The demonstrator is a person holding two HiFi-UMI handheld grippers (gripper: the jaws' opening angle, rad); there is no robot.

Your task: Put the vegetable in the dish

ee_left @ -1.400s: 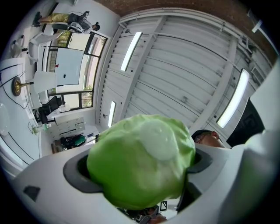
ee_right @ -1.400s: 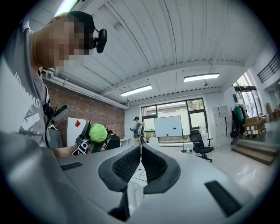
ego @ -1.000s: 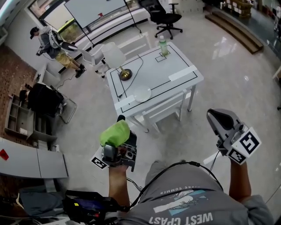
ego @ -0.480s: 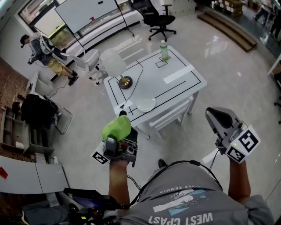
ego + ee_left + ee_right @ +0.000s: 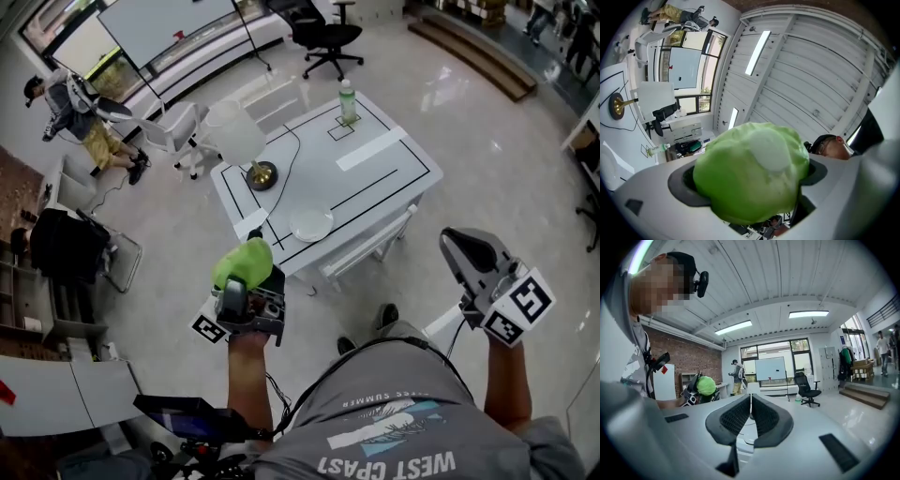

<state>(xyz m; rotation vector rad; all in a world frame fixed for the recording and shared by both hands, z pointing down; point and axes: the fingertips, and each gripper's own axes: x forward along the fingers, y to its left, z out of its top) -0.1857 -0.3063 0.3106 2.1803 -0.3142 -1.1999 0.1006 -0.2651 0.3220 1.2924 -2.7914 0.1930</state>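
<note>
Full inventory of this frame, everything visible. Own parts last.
table: 1, white with black lines, mid-floor ahead
dish: 1, white, empty, near edge of the table
lamp: 1, white shade, brass base, table's left end
bottle: 1, clear, green cap, table's far corner
office chair: 1, black, beyond the table
white chairs: at least 2, around the table
whiteboard: 1, white, far side
bystander: 1, far left
vegetable: 1, green, cabbage-like, between left jaws
left gripper: jaws clamped on the vegetable, short of the table
right gripper: jaws together, empty
</note>
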